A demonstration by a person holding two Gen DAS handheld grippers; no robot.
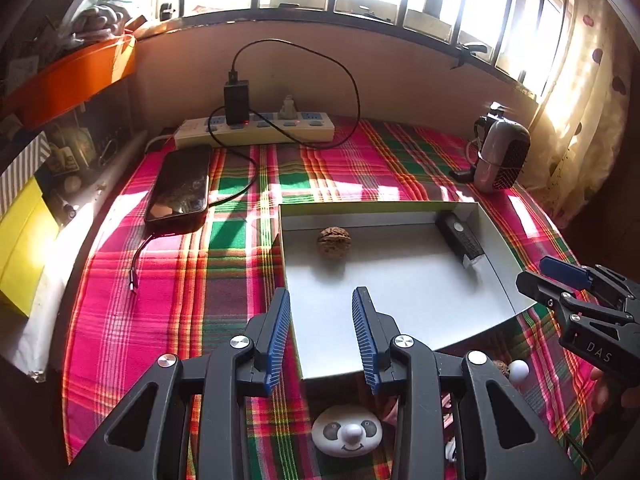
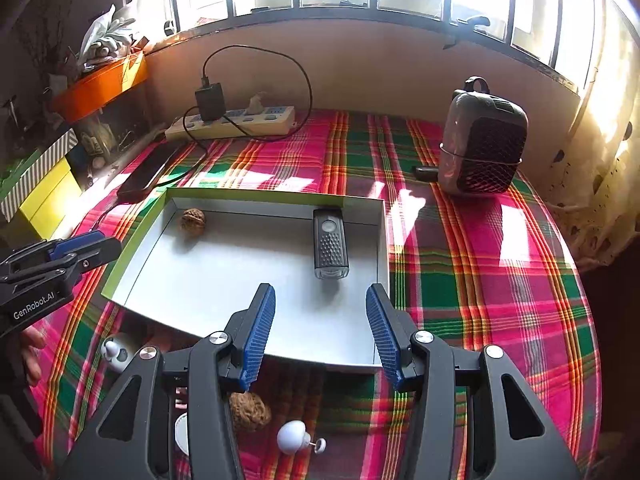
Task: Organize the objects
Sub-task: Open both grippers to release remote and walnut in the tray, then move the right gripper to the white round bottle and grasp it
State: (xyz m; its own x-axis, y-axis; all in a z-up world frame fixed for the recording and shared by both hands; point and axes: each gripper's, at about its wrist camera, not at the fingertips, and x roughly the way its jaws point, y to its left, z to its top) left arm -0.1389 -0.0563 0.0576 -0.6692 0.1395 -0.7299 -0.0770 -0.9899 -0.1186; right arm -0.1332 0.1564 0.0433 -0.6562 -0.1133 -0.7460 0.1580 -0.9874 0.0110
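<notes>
A shallow grey box lid [image 1: 400,300] [image 2: 224,280] lies on the plaid cloth. In it are a walnut [image 1: 334,242] [image 2: 193,220] at its far left and a black light [image 1: 460,236] [image 2: 330,244] at its far right. My left gripper [image 1: 322,300] is open and empty over the lid's near left edge. My right gripper [image 2: 320,296] is open and empty over the lid's near right part. In front of the lid lie a panda-face toy [image 1: 347,432] [image 2: 116,352], a second walnut [image 2: 250,412] and a small white egg-shaped toy [image 2: 294,436] [image 1: 518,370].
A phone [image 1: 180,188] with a cable lies left of the lid. A power strip [image 1: 256,128] with a charger sits at the back wall. A small heater-like device [image 2: 480,152] stands at the back right. Boxes are stacked at the left edge.
</notes>
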